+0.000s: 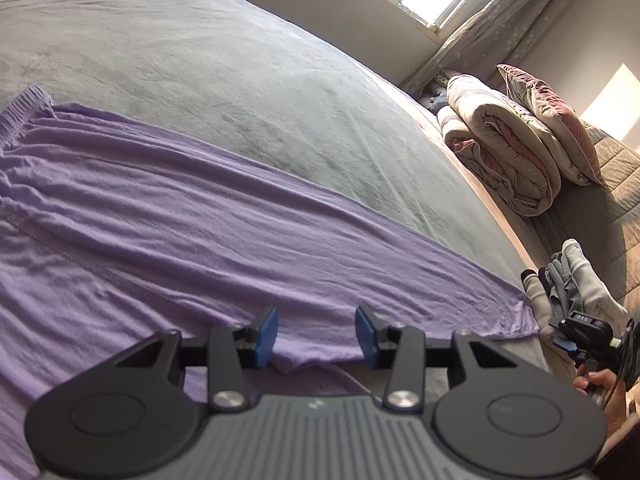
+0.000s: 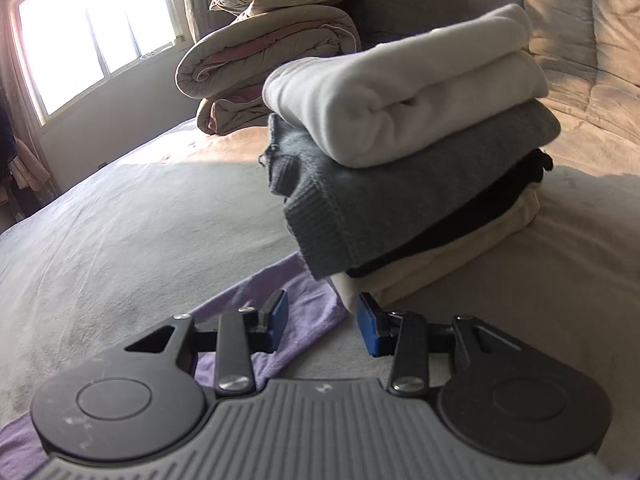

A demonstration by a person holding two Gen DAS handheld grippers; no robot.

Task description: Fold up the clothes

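- The purple garment point(image 1: 168, 216) lay spread flat across the grey bed point(image 1: 208, 64), its gathered waistband at the far left in your left wrist view and its hem running along the bed edge nearest you.
- Judging from that, you were at the start of a fold on this piece: it looked smoothed out but not yet doubled over, and neither claw had hold of it.
- Your left claw point(image 1: 316, 334) hung just over the near hem, jaws partly spread with nothing pinched; a small puckered fold of purple cloth sat below and between the blue pads point(image 1: 267, 336), apart from them as far as could be told.
- Your right claw point(image 2: 322, 324) pointed at the garment's corner, jaws likewise partly spread and empty. The purple corner lay under its left pad, and bare bedsheet showed between the jaws.
- The next move, as I judge it, called for both claws to drop onto the hem and close on the cloth at two well-separated points, so that the edge could be lifted evenly and carried over toward the waistband.
- Just beyond your right claw stood a stack of folded clothes point(image 2: 404, 152), white on top, grey knit under it, then dark and cream layers. Its lowest layers sat close to the purple corner, so a lift there risked dragging the stack.
- Farther off, a rolled duvet point(image 1: 504, 152) and pillows rested at the head of the bed below the window point(image 2: 92, 28).
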